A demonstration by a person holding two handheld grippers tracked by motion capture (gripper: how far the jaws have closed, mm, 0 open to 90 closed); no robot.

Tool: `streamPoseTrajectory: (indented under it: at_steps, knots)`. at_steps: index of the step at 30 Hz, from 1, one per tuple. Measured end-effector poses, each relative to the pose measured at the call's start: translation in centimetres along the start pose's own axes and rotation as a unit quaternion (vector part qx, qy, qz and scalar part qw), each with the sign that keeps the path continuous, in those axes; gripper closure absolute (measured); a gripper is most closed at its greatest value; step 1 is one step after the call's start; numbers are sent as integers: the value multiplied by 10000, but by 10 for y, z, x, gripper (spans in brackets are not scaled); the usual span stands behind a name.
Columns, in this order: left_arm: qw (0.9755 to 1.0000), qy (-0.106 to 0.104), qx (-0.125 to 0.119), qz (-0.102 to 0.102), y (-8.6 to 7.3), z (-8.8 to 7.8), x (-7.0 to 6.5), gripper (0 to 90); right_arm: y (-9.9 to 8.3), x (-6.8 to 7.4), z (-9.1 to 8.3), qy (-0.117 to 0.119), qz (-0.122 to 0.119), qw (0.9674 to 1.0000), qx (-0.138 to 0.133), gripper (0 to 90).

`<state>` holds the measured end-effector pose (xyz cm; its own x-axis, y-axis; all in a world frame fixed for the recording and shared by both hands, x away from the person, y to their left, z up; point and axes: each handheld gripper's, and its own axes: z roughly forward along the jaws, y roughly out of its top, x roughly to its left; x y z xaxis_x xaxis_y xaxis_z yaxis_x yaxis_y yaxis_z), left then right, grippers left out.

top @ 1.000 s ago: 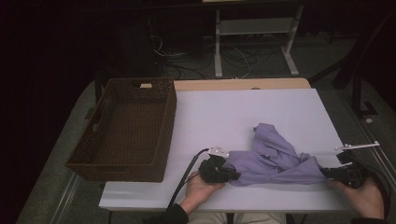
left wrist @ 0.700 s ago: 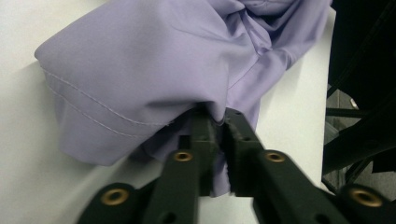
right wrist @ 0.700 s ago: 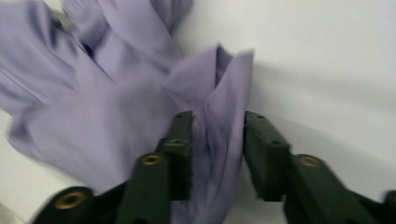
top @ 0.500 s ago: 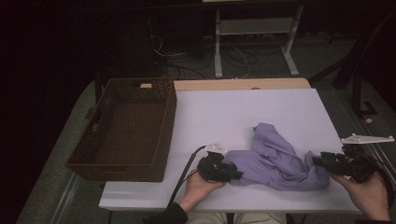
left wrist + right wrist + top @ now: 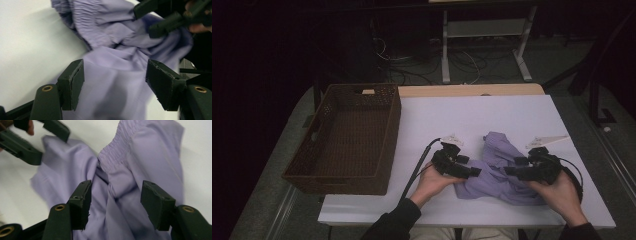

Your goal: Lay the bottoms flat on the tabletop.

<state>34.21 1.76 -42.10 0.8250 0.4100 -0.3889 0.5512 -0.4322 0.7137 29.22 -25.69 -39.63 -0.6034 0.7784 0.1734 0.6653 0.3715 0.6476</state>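
Left gripper (image 5: 472, 171) fingers (image 5: 72, 83) just spreading, released over lilac garment (image 5: 502, 170), right gripper (image 5: 510, 171) fingers (image 5: 156, 203) likewise spreading and released above it, garment crumpled on white tabletop (image 5: 492, 112) between both hands, wicker basket (image 5: 347, 140) at left

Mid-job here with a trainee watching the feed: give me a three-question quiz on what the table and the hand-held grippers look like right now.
1. True or false: the purple garment lies inside the brown basket.
2. Multiple choice: the left hand-held gripper is A) clamped on cloth, B) open above the cloth, C) inside the basket.
3. Short answer: which part of the garment shows gathered, ribbed fabric beyond the right hand-held gripper?

Key
1. False. It lies crumpled on the white table, to the right of the basket.
2. B. Both grippers have just been opening; cloth lies below the jaws, unpinched.
3. The elastic waistband.
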Motion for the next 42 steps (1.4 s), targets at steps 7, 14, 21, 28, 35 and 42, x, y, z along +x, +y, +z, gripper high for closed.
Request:
streamPoseTrajectory:
  at_steps: [7, 14, 21, 28, 35, 42]
  knots:
    - [9994, -41, 226, -257, 1, 25, 17, 314, 14, -1, 35, -382, -346, 9973, 517, 447]
    - [9988, -11, 435, -240, -4, 37, 17, 490, 13, -6, 48, -574, -503, 9932, 874, 672]
    - [9984, 138, 538, -137, -9, 32, 13, 850, 14, -18, 36, -96, -193, 9980, 588, 861]
    - [9979, 583, 250, -151, -22, -5, 12, 871, 26, -25, 32, 517, 106, 9985, 151, 866]
    - [9949, 836, -125, -549, -44, -46, 13, 871, 54, -10, 52, 969, -23, 9953, -49, 866]
    - [9940, 959, -245, -459, -60, -84, -3, 871, 84, 14, 71, 1427, -234, 9893, -190, 867]
